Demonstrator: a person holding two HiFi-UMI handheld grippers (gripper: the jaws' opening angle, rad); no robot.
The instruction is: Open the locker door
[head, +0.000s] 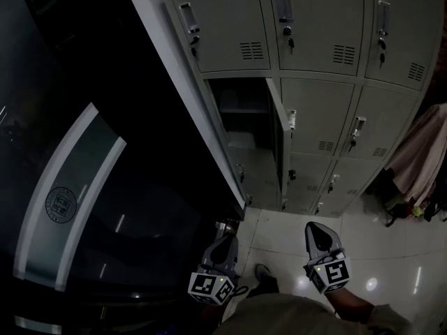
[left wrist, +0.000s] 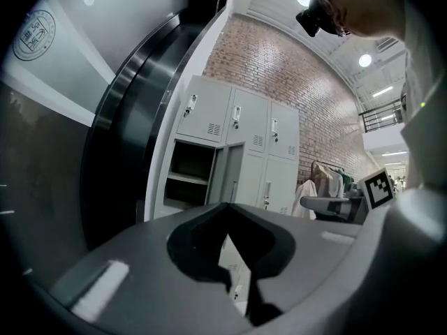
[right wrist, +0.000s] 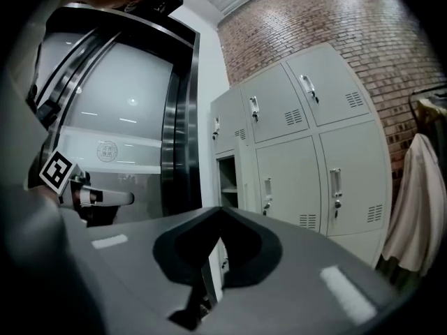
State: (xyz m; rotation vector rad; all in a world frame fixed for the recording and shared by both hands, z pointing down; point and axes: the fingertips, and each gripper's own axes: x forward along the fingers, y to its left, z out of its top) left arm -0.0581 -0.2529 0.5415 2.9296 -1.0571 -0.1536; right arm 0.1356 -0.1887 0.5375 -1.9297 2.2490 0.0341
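Head view: locker door (head: 278,135) seemingly open

Brick wall (right wrist: 328,19), hanging clothes (head: 419,155), tiled floor (head: 391,250)

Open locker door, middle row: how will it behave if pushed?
The open door looks like thin painted sheet metal: probably light, stiff. It stands out from the lockers, so it likely swings easily on its hinge. The smooth face may be slippery.

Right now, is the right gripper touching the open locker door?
Apart. The head view shows the right gripper low over the floor tiles, with bare floor between it and the open locker door.
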